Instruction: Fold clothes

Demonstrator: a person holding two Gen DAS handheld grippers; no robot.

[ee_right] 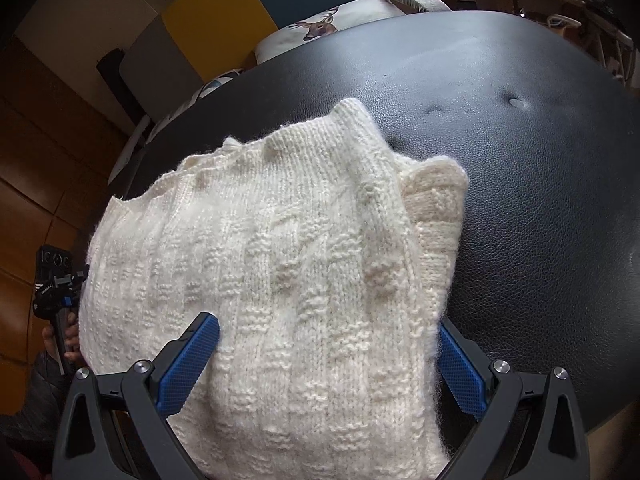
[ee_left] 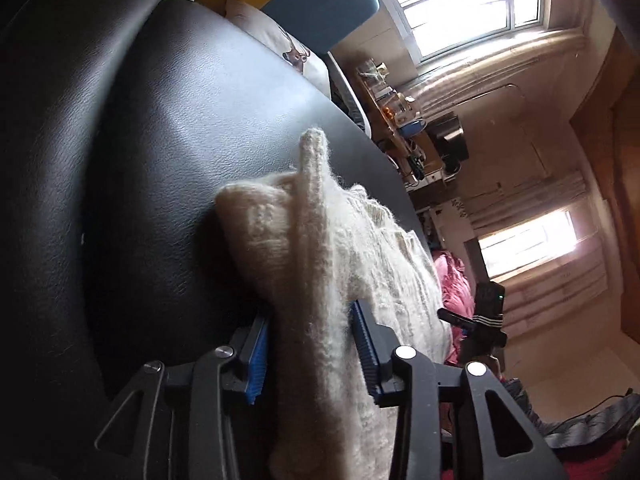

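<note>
The cream knit sweater (ee_right: 280,248) lies already folded over on the black leather seat (ee_right: 520,140), while the left tool (ee_left: 310,344) and right tool (ee_right: 328,364) both straddle it open, unclamped, squaring and any further folds apparently remaining.

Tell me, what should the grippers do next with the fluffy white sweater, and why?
Probably draw the left gripper back off the sweater. Its blue pads stand apart around a bunched edge, and the sweater already lies folded on the black cushion.

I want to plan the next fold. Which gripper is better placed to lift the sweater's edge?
Left. The left gripper already has a sweater edge between its pads; the right gripper only straddles the flat knit.
</note>
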